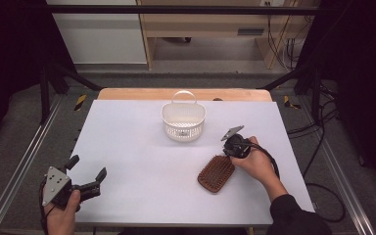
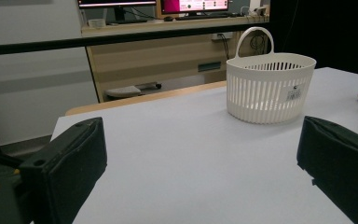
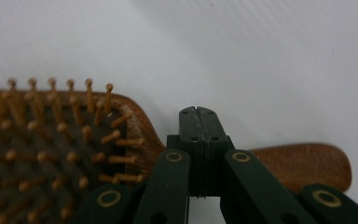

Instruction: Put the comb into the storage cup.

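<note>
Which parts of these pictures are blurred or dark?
High view: the white table is evenly lit and the surroundings are dark. Left gripper view: the near black jaws are soft, the white slotted plastic basket sharp. Right gripper view: the brown wooden bristle hairbrush is slightly blurred.

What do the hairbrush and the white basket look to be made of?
Hairbrush: apparently wood, reddish-brown with a smooth, slightly glossy handle; the pins look wooden too, with rounded tips, set in a dark pad that may be rubber. Basket: most likely moulded plastic, off-white and matte, with slotted walls and a thin loop handle.
</note>
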A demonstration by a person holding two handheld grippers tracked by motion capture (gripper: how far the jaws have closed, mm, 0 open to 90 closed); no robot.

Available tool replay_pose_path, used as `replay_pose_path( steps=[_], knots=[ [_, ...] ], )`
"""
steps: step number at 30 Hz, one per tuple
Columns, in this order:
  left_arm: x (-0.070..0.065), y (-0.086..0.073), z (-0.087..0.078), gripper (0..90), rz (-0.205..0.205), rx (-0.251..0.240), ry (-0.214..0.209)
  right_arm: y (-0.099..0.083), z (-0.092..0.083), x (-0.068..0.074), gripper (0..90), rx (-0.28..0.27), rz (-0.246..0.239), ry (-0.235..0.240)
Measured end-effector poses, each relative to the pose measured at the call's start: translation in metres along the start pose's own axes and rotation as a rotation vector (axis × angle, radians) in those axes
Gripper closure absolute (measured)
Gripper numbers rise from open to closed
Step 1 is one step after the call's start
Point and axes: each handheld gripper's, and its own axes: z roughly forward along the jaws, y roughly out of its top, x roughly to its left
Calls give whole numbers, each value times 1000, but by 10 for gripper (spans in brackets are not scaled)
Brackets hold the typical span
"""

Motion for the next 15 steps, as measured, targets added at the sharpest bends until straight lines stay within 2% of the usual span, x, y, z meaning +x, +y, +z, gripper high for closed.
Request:
replay_pose_path(
  steps=[6,15],
  knots=[
    [-1,0,1,14,5,4,-4,-18,-10,-5,900,9,29,-10],
    [-1,0,1,14,4,4,-2,-36,-27,7,900,-4,35,4]
  ],
)
